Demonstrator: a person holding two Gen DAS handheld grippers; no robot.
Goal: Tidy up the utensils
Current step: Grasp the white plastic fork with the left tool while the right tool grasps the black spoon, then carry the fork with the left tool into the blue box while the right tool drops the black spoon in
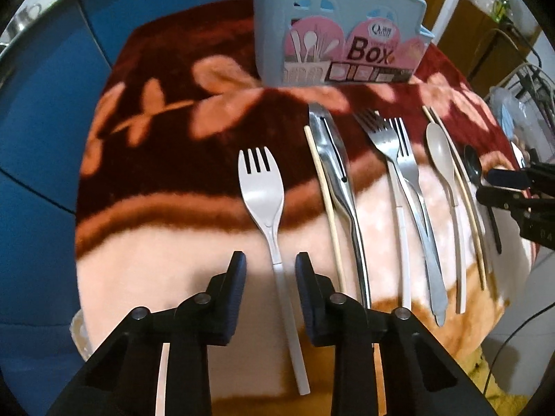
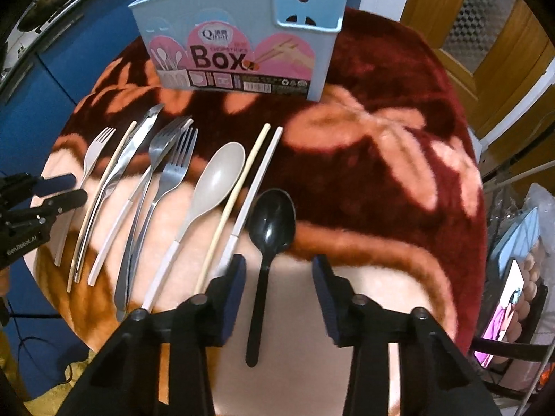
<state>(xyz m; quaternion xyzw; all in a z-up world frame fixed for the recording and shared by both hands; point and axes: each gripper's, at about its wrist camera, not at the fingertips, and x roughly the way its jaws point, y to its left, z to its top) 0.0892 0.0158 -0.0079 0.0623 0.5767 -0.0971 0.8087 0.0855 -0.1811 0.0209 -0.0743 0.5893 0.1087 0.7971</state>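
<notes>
A row of utensils lies on a red and pink flowered blanket (image 1: 180,228). My left gripper (image 1: 270,267) is open, its fingers either side of the handle of a white plastic fork (image 1: 263,187). My right gripper (image 2: 277,270) is open around the handle of a black plastic spoon (image 2: 272,222). Between them lie a steel knife (image 1: 333,159), two steel forks (image 1: 399,152), a beige spoon (image 2: 216,180) and chopsticks (image 2: 242,180). A light blue utensil box (image 2: 242,38) stands upright at the back; it also shows in the left wrist view (image 1: 340,34).
The blanket covers a small round table; its edge drops off on all sides. Blue cabinets (image 1: 41,111) stand to the left, wooden doors (image 2: 485,17) to the right. A phone with a lit screen (image 2: 506,305) sits at the far right.
</notes>
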